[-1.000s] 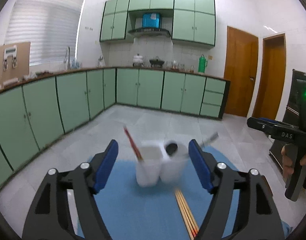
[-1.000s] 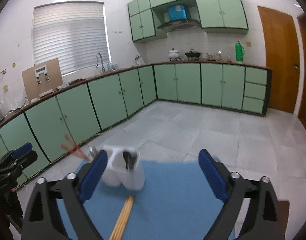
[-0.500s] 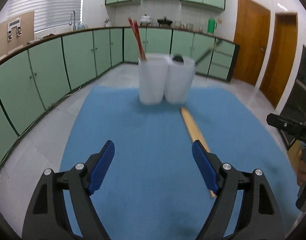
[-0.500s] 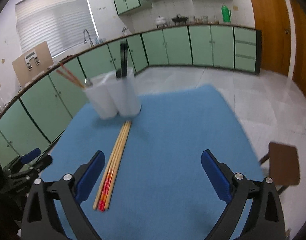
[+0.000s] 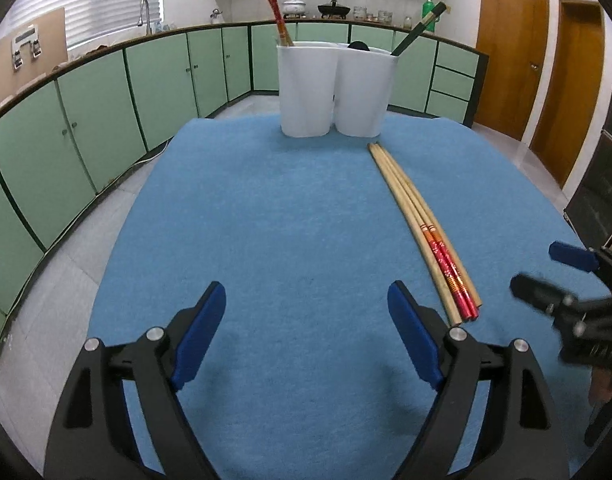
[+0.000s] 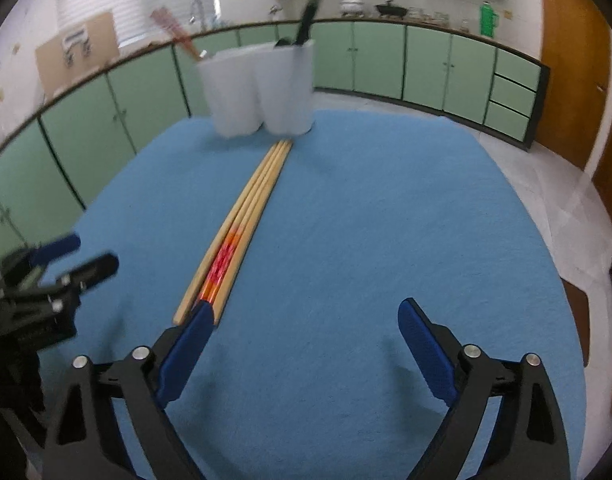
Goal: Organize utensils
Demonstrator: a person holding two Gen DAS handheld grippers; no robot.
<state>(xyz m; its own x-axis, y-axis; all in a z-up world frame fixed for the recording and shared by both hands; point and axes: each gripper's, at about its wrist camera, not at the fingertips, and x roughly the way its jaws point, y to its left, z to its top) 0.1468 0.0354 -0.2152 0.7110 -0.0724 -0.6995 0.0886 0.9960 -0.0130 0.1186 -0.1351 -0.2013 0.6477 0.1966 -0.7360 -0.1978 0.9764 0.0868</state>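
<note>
Left hand-held gripper (image 5: 307, 318) jaws apart, empty, over blue table (image 5: 266, 220). Right hand-held gripper (image 6: 306, 332) jaws apart, empty. Chopsticks (image 5: 421, 228) lie flat at 1 o'clock in the left view, pointing toward white holder (image 5: 333, 88) at 12 o'clock; holder has red chopsticks (image 5: 272, 0) and a dark utensil (image 5: 419, 28) standing in it.

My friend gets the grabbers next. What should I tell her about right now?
Left gripper: open, empty, above the blue felt mat.
Right gripper: open, empty; its left finger sits by the near ends of the bundle of long wooden chopsticks with red ends.
White twin-cup plastic holder stands at the mat's far edge.
Done: red chopsticks and a dark utensil already inside.
Left: put the lying chopsticks in.
</note>
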